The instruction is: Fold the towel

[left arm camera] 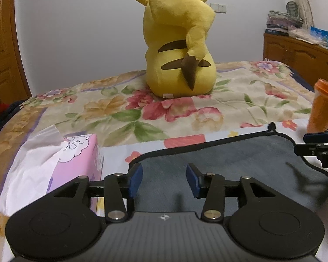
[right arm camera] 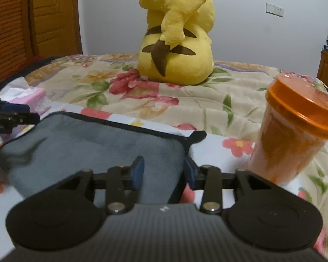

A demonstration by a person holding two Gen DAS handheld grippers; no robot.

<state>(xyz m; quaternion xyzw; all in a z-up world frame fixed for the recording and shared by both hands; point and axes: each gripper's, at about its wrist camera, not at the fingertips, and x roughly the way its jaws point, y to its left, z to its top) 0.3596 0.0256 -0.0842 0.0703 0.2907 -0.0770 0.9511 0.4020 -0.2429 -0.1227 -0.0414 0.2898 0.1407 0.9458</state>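
Note:
A grey towel [left arm camera: 227, 159] with a black hem lies on a flowered cloth on the bed; it also shows in the right wrist view [right arm camera: 102, 146]. My left gripper [left arm camera: 164, 180] is open and empty, its blue pads over the towel's left part. My right gripper [right arm camera: 164, 171] is open and empty over the towel's right edge, its right pad just past the hem. The right gripper's fingers [left arm camera: 317, 146] show at the right of the left wrist view. The left gripper's fingers [right arm camera: 11, 115] show at the left of the right wrist view.
A big yellow plush toy [left arm camera: 177, 43] sits on the bed behind the towel. A pink tissue box [left arm camera: 76, 155] stands left of the towel. An orange lidded jar [right arm camera: 295, 131] stands to its right. A wooden cabinet [left arm camera: 299, 52] is far right.

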